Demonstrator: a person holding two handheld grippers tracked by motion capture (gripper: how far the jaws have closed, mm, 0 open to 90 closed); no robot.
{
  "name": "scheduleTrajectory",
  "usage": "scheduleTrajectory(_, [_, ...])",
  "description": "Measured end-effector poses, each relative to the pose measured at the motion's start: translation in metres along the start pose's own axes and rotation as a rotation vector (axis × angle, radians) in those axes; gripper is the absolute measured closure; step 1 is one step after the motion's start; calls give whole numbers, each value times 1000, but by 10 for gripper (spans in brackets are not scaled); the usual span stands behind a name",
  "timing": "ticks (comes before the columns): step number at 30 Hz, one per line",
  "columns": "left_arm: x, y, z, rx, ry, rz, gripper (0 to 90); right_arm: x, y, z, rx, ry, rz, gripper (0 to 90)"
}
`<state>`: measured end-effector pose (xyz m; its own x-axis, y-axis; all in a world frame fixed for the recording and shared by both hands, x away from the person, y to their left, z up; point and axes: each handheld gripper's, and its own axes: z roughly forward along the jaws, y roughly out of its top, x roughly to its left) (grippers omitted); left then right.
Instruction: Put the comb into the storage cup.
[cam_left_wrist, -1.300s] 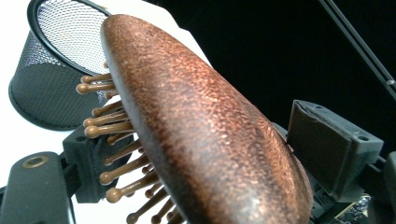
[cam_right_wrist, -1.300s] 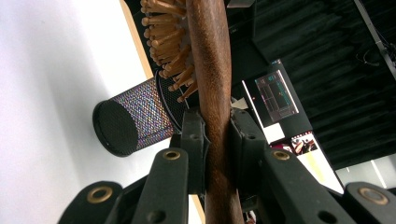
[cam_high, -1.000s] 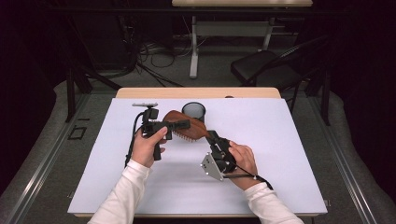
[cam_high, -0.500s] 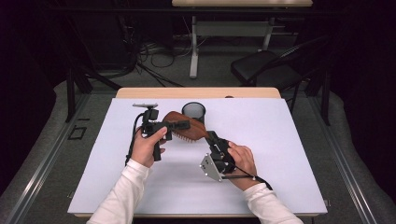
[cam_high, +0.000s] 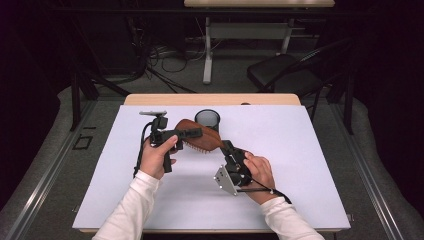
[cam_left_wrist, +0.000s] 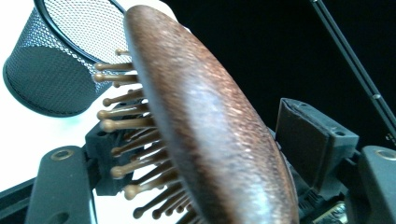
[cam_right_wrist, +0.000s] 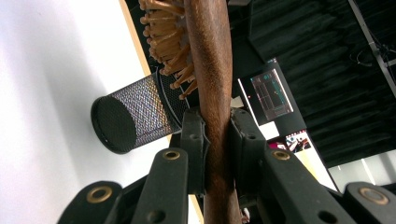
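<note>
One wooden hairbrush (cam_high: 200, 136), one mesh cup (cam_high: 207, 119), two grippers. My right gripper (cam_high: 227, 148) clamps the brush handle; my left gripper's (cam_high: 192, 133) jaws have just been closing around the head, one pad clear of its back. The brush is held above the white table (cam_high: 310, 165), its long axis diagonal, head toward the cup, bristles downward. Dark room beyond.

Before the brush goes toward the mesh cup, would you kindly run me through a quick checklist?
1. Right gripper clamped on the hairbrush handle: ok.
2. Left gripper gripping the brush head: not ok; its jaws have just been closing, with a gap showing on the wooden side.
3. Brush lifted off the table: ok.
4. Mesh cup upright, mouth open: ok.
5. Cup empty: cannot tell.
</note>
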<state>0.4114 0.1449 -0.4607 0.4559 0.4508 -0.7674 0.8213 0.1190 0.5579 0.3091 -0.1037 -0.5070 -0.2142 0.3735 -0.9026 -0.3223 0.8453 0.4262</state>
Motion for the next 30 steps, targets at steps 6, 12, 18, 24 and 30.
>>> scheduleTrajectory(6, [2,-2,-2,-14,-14,-1,299,1,-3,1,7,1,7,776])
scheduleTrajectory(12, [2,-2,-2,-8,-26,1,336,3,-5,3,23,18,31,772])
scheduleTrajectory(18, [1,-3,-4,-25,-29,7,370,3,-6,5,30,37,43,761])
scheduleTrajectory(24, [2,-4,-7,-47,-36,-4,416,6,-7,7,37,66,70,747])
scheduleTrajectory(30, [2,-5,-7,-37,-43,-13,427,6,-8,8,37,79,96,747])
